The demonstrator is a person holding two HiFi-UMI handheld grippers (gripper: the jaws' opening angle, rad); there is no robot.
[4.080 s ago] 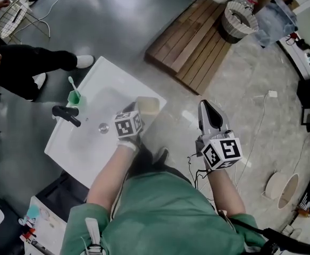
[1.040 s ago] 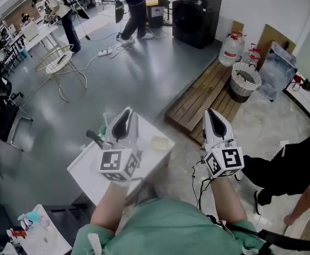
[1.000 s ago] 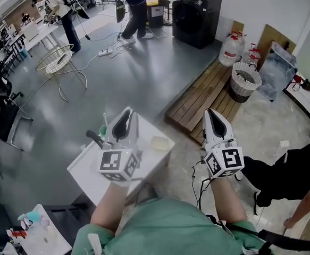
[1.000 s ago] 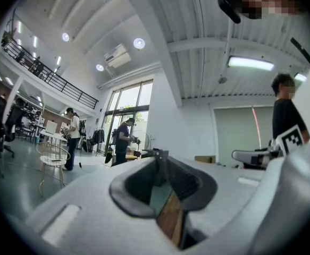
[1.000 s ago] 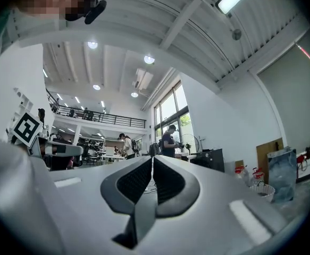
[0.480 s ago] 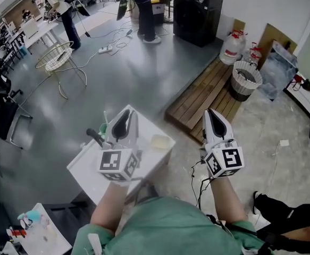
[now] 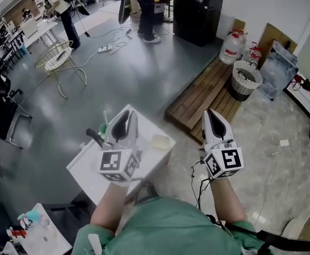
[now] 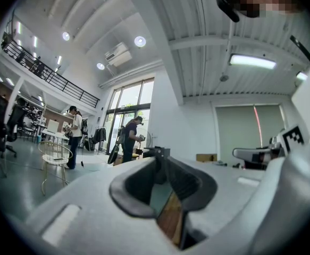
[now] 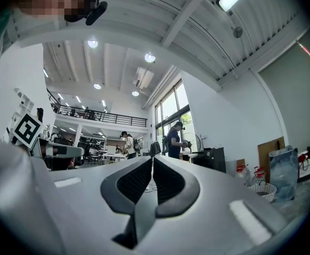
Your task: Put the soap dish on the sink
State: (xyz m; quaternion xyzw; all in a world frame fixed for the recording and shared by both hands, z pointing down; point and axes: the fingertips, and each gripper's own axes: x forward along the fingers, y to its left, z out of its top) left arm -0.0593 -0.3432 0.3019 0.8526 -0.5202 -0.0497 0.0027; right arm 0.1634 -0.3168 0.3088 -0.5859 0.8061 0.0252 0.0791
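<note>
Pale translucent soap dish (image 7: 160,141) on corner of white rectangular sink (image 7: 84,170), left tool (image 7: 124,116) empty, jaws slightly apart, right tool (image 7: 210,115) closed, empty

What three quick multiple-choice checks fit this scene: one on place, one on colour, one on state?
1. Where is the dish?
A. On the sink's corner
B. On the floor
C. Between a gripper's jaws

2. What colour is the cup by the tap?
A. Red
B. Green
C. Yellow

3. How is the left gripper?
A. Shut on the dish
B. Shut on the cup
C. Jaws apart, empty

Key: 1 A, the head view shows the dish resting on the sink's right corner. 2 B, green shows beside the black tap. 3 C, the left gripper view shows a gap with only background through it.
</note>
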